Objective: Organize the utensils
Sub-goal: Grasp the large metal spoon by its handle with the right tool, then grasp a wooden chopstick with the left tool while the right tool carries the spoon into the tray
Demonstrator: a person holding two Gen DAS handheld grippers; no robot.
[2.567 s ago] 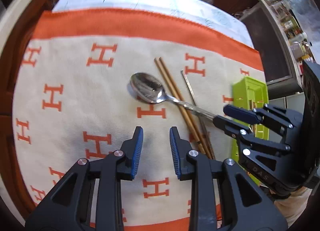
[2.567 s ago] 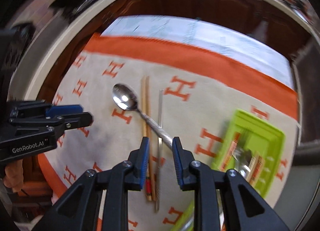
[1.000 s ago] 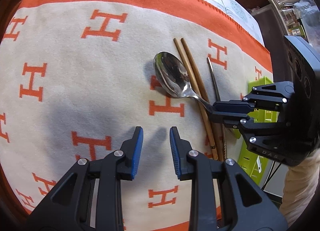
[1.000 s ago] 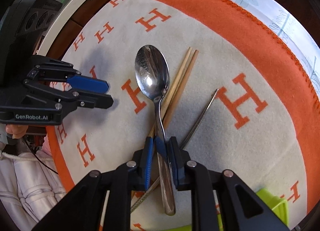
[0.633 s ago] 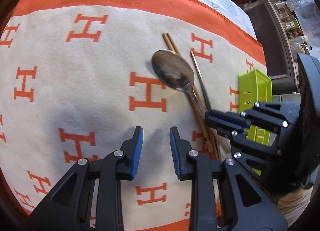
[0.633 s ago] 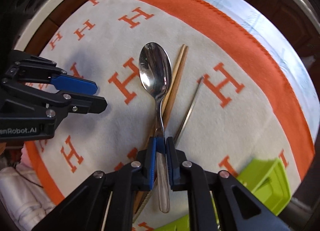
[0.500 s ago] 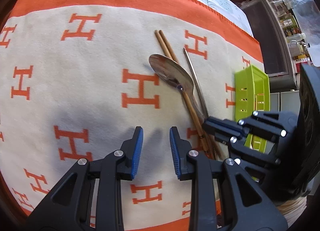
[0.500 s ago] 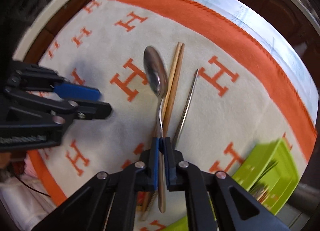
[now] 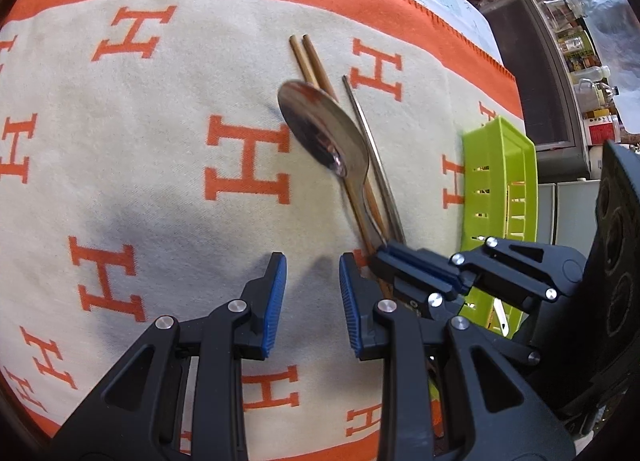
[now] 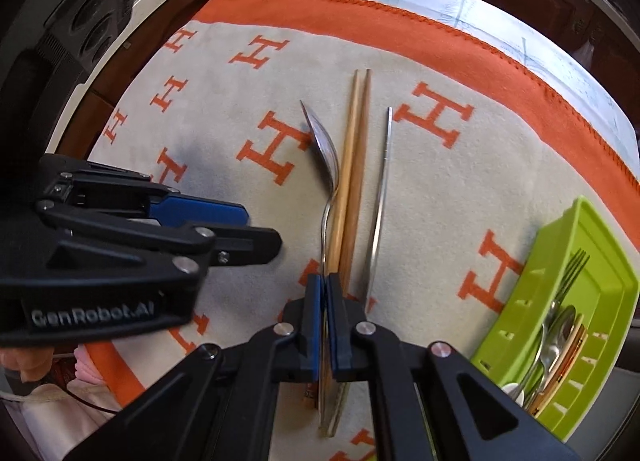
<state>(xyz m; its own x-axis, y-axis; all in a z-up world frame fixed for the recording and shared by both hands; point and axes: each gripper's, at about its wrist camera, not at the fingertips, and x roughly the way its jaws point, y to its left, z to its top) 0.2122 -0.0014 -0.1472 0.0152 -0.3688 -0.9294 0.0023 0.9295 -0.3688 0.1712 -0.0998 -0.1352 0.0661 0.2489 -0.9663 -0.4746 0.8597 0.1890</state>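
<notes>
The right gripper [image 10: 327, 293] is closed on the handle of the spoon [image 9: 326, 131], whose bowl is turned on edge above the blanket [image 9: 168, 165]. The left gripper [image 9: 311, 277] is a little open and holds nothing, over bare cloth. Wooden chopsticks [image 10: 354, 165] and a metal rod [image 10: 380, 205] lie just beside the spoon. The green tray [image 10: 600, 261] sits at the blanket's right edge and holds forks and spoons.

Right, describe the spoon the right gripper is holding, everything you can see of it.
The spoon is shiny metal with a large oval bowl, a thin curved neck and a handle that widens toward its end. The right gripper is shut on its handle, with the handle's end poking out behind the pads. It is tipped partly onto its edge, the bowl pointing away from the gripper, above the wooden chopsticks. Whether it touches them or the cloth is unclear.
</notes>
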